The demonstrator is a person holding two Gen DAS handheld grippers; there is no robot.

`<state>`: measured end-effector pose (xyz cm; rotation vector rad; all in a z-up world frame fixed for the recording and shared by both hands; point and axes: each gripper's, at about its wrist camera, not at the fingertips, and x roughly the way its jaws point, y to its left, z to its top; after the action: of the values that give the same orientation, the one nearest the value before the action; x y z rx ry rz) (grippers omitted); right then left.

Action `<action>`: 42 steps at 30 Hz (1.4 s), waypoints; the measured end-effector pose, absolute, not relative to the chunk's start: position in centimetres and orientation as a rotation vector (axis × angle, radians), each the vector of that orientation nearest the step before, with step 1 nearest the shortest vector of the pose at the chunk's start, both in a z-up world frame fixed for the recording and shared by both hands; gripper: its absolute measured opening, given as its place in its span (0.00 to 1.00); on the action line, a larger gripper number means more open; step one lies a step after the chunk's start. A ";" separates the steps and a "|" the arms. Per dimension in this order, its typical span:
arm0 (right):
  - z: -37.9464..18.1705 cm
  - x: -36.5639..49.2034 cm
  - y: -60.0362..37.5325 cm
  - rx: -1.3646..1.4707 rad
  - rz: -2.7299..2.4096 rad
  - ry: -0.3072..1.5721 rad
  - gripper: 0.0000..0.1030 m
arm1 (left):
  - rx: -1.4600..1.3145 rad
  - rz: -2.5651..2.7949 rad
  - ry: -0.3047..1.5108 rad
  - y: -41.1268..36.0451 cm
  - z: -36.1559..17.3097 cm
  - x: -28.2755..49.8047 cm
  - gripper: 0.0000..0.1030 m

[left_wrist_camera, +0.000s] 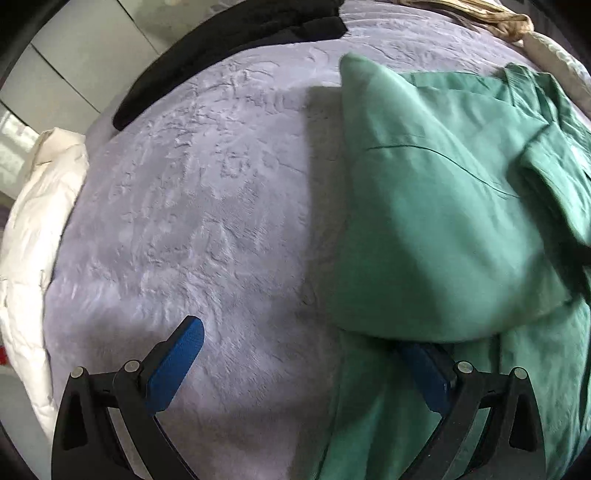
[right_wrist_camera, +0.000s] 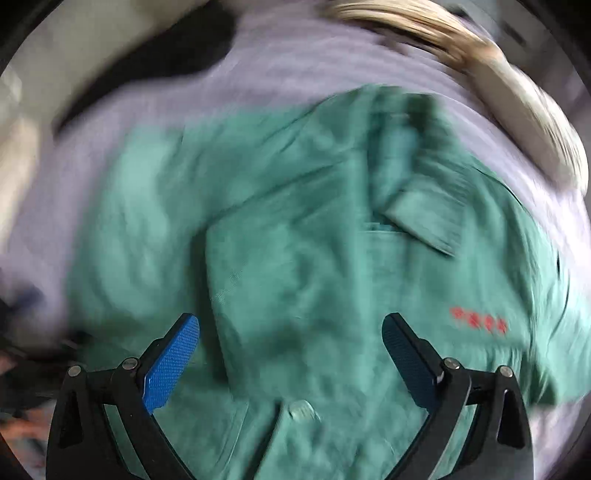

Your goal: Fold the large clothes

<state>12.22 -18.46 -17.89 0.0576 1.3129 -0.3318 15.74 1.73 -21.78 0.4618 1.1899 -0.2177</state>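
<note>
We look down on a bed covered by a pale lilac plush blanket (left_wrist_camera: 207, 206), whose textured pile fills most of the left wrist view and rims the right wrist view (right_wrist_camera: 280, 66). On it lies the large green cotton shirt (left_wrist_camera: 436, 229), partly folded: in the left wrist view a broad panel of it is doubled over toward the right side of the bed, its rounded lower edge lying on more green cloth beneath. In the right wrist view the same shirt (right_wrist_camera: 303, 236) spreads across the middle of the blanket, blurred by motion, with a collar flap, a small row of red characters (right_wrist_camera: 478, 319) on the chest and a pale button (right_wrist_camera: 301, 410) near the bottom.

Along the blanket's far left edge rests a long black garment (left_wrist_camera: 229, 48), and a cream quilted duvet (left_wrist_camera: 40, 236) hangs at the left side of the bed. A tan bundle of fabric (left_wrist_camera: 491, 14) lies at the far right edge.

Our left gripper (left_wrist_camera: 299, 354) has its jaws spread wide; one blue textured pad (left_wrist_camera: 173, 365) sits over bare blanket, the other is tucked under the folded edge of the shirt. Our right gripper (right_wrist_camera: 291, 354) hovers over the shirt with jaws spread as well, pinching nothing.
</note>
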 end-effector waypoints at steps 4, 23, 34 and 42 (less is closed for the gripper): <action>-18.8 12.7 -21.3 0.134 -0.389 1.304 0.48 | 0.458 -0.191 1.165 2.2 -22.2 17.2 1.00; -15.1 -2.9 -37.5 1.008 -0.472 0.997 0.80 | 0.377 -0.309 1.218 6.9 -15.8 21.8 1.00; -17.8 0.4 -37.1 0.882 -0.651 1.139 0.21 | 0.472 -0.258 1.297 5.1 -21.5 23.0 1.00; -16.9 4.1 -27.4 1.069 -0.253 1.067 0.59 | 0.378 -0.209 1.272 10.0 -16.8 23.2 1.00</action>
<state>4.12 -27.39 -16.87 1.0687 1.0666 -0.2527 23.22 9.97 -16.80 0.3780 1.2715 -0.2093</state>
